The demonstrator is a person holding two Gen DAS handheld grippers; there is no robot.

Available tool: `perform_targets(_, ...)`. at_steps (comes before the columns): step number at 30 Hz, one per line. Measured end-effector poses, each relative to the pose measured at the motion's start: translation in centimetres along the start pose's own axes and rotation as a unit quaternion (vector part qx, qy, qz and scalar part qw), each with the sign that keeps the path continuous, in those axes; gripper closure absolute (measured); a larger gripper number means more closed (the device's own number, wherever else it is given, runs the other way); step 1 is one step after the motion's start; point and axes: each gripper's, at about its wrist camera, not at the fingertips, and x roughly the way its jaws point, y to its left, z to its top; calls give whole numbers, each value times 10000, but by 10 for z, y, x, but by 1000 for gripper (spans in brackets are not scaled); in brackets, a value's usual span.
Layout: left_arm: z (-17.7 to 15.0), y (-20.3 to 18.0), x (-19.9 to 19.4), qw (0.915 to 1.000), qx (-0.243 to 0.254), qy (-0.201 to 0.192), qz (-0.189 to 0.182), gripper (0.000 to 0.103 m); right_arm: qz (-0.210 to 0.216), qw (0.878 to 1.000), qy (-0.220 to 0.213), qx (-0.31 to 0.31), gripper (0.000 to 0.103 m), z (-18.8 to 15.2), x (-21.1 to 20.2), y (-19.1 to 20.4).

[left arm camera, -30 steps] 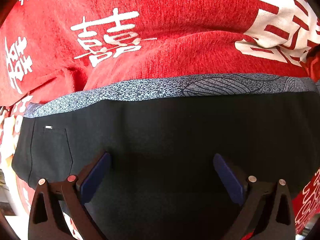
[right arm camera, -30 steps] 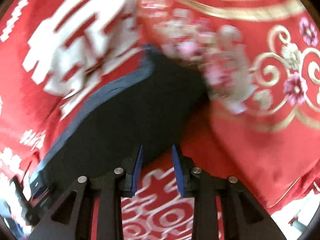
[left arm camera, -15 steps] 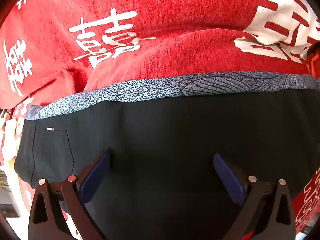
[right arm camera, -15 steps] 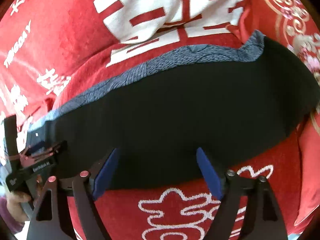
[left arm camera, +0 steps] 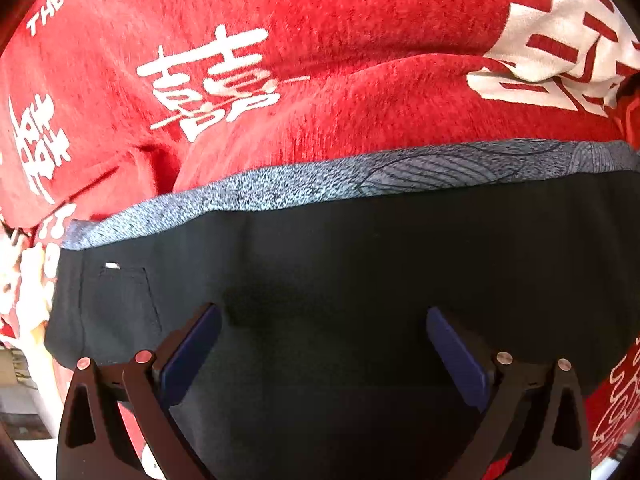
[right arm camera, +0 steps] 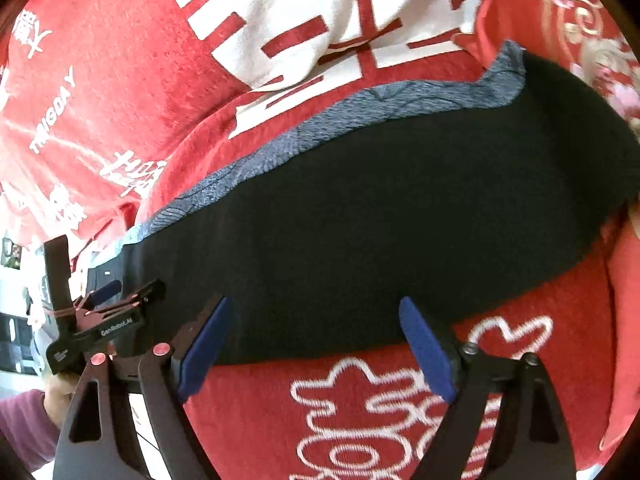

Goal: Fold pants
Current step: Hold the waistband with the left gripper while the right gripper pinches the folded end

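The black pants (left arm camera: 360,280) lie folded flat on a red blanket, a grey patterned strip (left arm camera: 360,178) along their far edge and a small pocket with a white tag (left arm camera: 112,266) at the left. They also show in the right wrist view (right arm camera: 380,220). My left gripper (left arm camera: 323,322) is open and empty, just above the black cloth. My right gripper (right arm camera: 316,318) is open and empty, over the pants' near edge. The left gripper (right arm camera: 100,312) shows at the pants' left end in the right wrist view.
The red blanket (left arm camera: 360,60) with white characters covers the whole surface, bunched in soft folds behind the pants. A red cloth with gold and pink flowers (right arm camera: 580,20) lies at the far right. The blanket's edge and a room floor show at the far left (right arm camera: 16,320).
My right gripper has opened wide and drawn back from the pants' right end, so the whole folded piece shows. My left gripper has held nearly still.
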Motion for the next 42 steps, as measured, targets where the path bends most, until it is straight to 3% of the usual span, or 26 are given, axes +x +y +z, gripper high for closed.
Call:
perform_targets(4,5,-19,-24,9991,143,-211,-333,0,-164,9981,-318,496,15,-8,-26,-29)
perform_targets(9,16,-72,-39,9943,545,-296,-866,0,-521,9898,-643,1159,15,-7,-47,-76)
perform_targets(13,25,-120,-37,9900,786,-369,-1109,0,-644,9844,-769,1447,24,0,-52,-98)
perform_targets(16,29,-142,-26,9902,824,-367,-1064,0,-623,9840,-811,1457,41,9,-46,-105)
perform_targets(21,32,-142,-13,9920,536,-174,-1127,0,-653,9793,-815,1736,89,23,-33,-121)
perform_targets(23,33,-141,-19,9927,619,-338,-981,0,-551,9787,-980,1716,92,30,-41,-119)
perform_targets(25,35,-143,-21,9926,709,-504,-845,0,-690,9826,-1213,1227,92,38,-55,-106)
perform_targets(27,36,-144,-14,9933,657,-409,-857,0,-768,9849,-1188,1002,92,43,-56,-100)
perform_targets(30,36,-141,-8,9933,471,-409,-977,0,-987,9845,-872,1155,92,41,-40,-115)
perform_targets(33,33,-142,-8,9926,545,-485,-974,0,-852,9846,-843,1276,89,33,-31,-130)
perform_targets(37,33,-141,-7,9919,539,-467,-1051,0,-835,9849,-672,1359,80,28,-37,-126)
perform_targets(42,34,-140,-7,9920,536,-413,-1065,0,-610,9810,-657,1722,53,1,-55,-125)
